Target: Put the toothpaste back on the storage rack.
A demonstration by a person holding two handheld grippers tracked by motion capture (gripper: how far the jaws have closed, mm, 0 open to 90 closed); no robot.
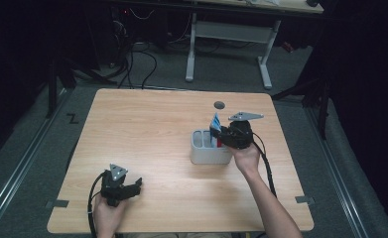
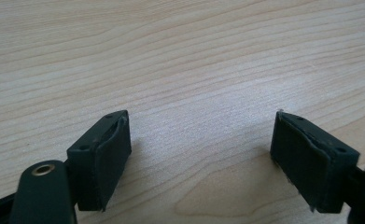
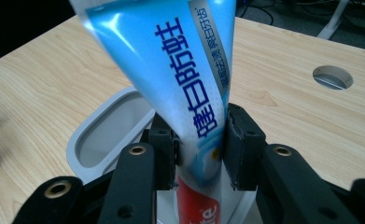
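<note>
Pale wooden bench [image 1: 147, 134]: right gripper [image 3: 200, 144] fingers clench a blue toothpaste tube [image 3: 171, 70] over a grey oval holder [image 1: 209, 153]; lower it straight. Left gripper [image 2: 201, 154] rests released.

Dim room, grey carpet floor [image 1: 221, 74], white-legged desk [image 1: 266, 59] behind.

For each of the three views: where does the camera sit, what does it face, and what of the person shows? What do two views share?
High view: above the near edge, facing down on the table; both forearms, left gripper, right gripper.
Left gripper view: low over bare wood; jaws apart.
Right gripper view: looks along jaws clamping the toothpaste tube above the grey holder.
Shared: high and right gripper views show tube, holder, table hole.
</note>
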